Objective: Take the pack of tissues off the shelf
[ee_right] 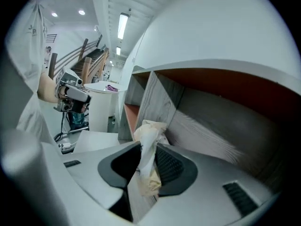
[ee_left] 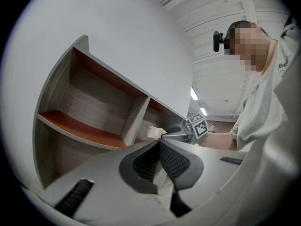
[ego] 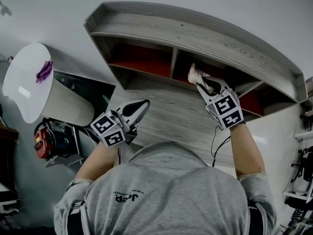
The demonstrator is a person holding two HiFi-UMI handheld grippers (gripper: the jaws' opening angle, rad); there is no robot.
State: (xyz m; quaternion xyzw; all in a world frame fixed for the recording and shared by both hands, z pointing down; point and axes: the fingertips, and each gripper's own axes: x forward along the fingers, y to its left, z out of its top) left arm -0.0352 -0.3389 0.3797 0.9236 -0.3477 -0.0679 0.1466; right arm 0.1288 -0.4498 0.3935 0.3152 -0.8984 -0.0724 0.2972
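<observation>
A cream pack of tissues (ego: pixel 197 74) sits pinched between the jaws of my right gripper (ego: pixel 204 83), lifted at the mouth of the shelf's right compartment. The right gripper view shows the crumpled pack (ee_right: pixel 147 149) squeezed between the dark pads, with the wood-grain shelf (ee_right: pixel 207 121) behind it. My left gripper (ego: pixel 138 107) hovers in front of the shelf's lower board, its jaws together with nothing between them. The left gripper view catches the pack (ee_left: pixel 154 132) and the right gripper (ee_left: pixel 175 134) beyond the closed tips.
The grey wooden shelf (ego: pixel 195 31) has red-lined compartments and a central divider (ego: pixel 173 62). A white round table (ego: pixel 29 77) with a purple item (ego: pixel 44 71) stands at left. A red tool (ego: pixel 43 141) lies on the floor below it.
</observation>
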